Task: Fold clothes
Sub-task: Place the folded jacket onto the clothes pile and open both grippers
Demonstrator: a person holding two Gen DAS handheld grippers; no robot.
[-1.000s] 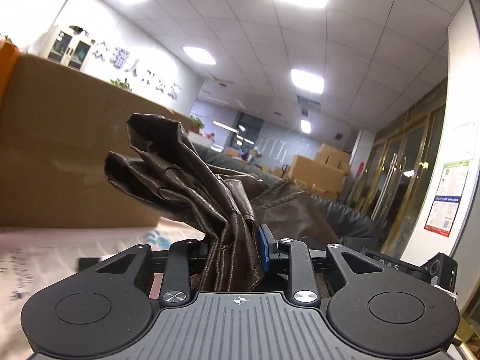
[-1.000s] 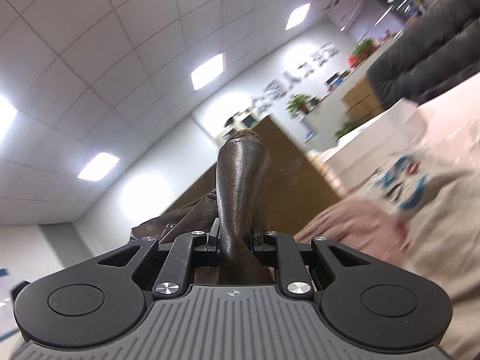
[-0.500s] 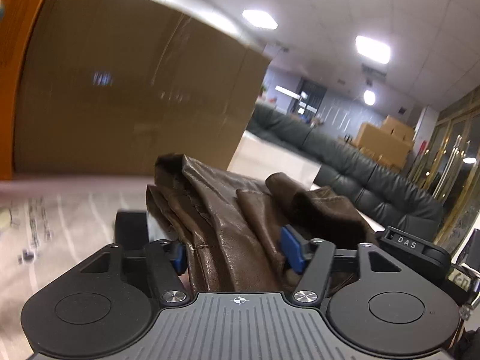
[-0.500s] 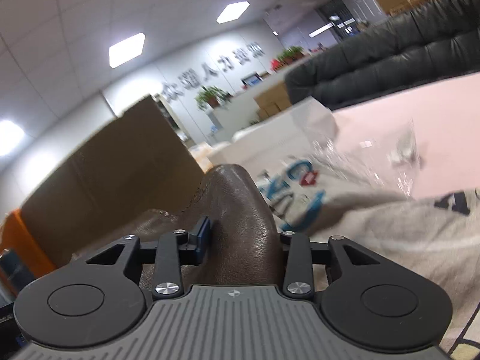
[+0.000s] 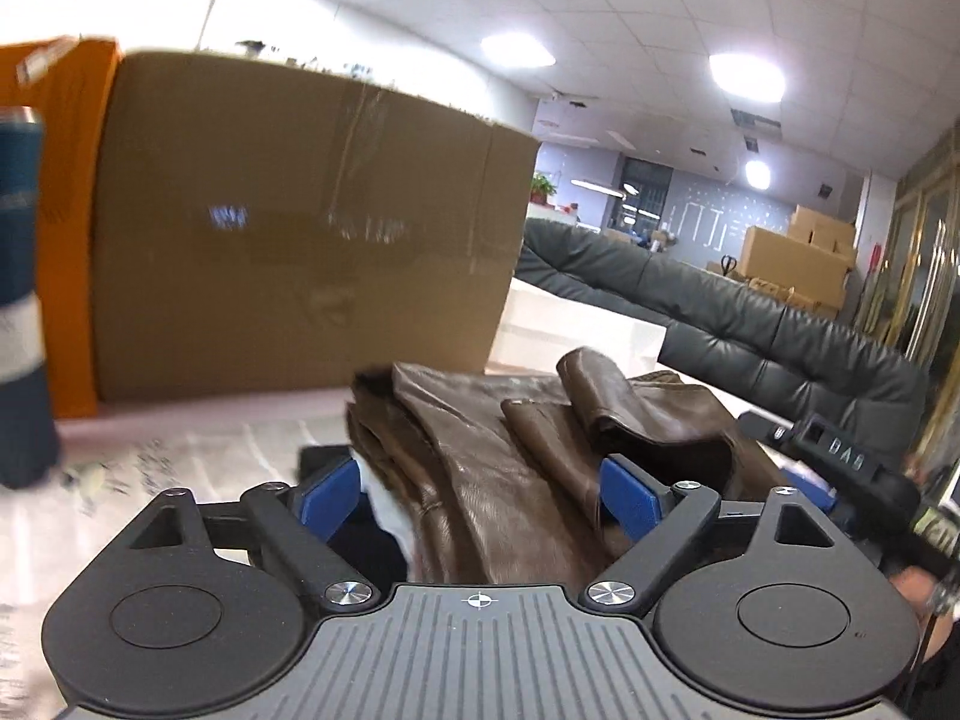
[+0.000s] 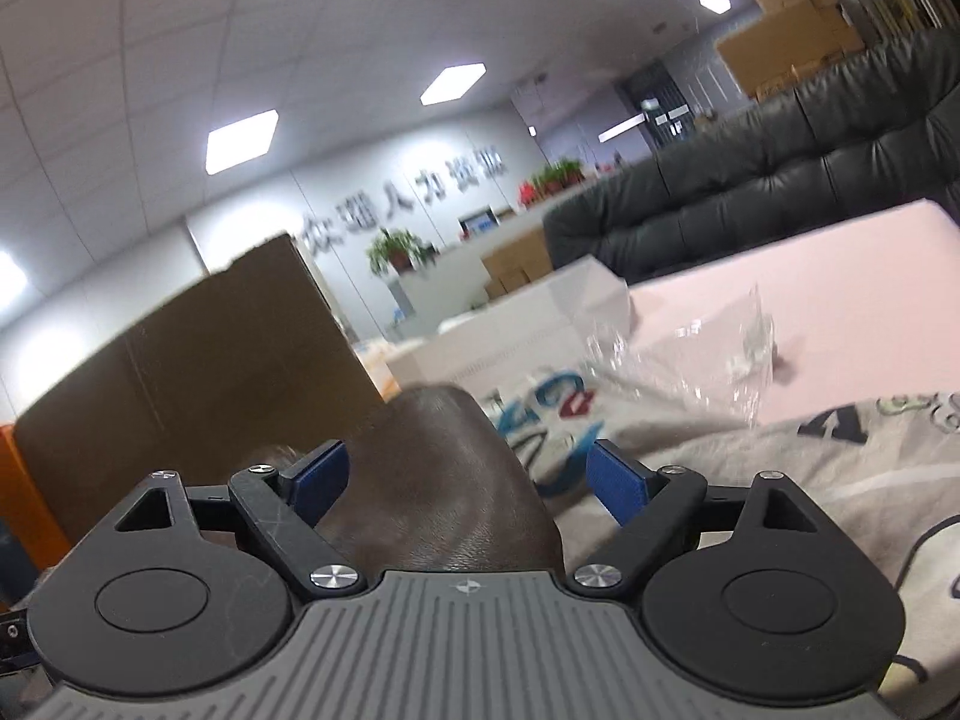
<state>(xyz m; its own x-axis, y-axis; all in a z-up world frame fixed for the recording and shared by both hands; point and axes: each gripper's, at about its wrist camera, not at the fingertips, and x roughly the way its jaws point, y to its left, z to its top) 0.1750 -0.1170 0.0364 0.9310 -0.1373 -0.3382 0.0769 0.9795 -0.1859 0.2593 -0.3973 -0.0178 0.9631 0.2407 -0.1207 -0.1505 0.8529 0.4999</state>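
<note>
The brown leather garment (image 5: 516, 468) lies crumpled on the tabletop (image 5: 180, 420), straight ahead of and partly between the blue pads of the left hand-held gripper (image 5: 480, 495). Its jaws have just been opening and now stand spread, with a gap showing on the left side between pad and leather; the right pad sits close against a fold, though it does not look to be pressing. In the right wrist view, a rounded hump of the same brown leather (image 6: 444, 468) rises between the pads of the right hand-held gripper (image 6: 468, 474), whose jaws have also just been opening; both pads stand clear of the leather, so nothing is pinched there. The garment looks let go at both ends, bunched rather than flat. Its folds in the left view run away from the camera towards the big cardboard box (image 5: 288, 228), so its long axis seems to lie roughly along the line the left gripper points. Both grippers are right at the leather, neither plainly nearer. To the right gripper's right lie a grey printed garment (image 6: 780, 480) and a clear plastic bag (image 6: 690, 360) on the pink surface. The next move likely calls for pulling back, then picking a fresh edge to grip.
</note>
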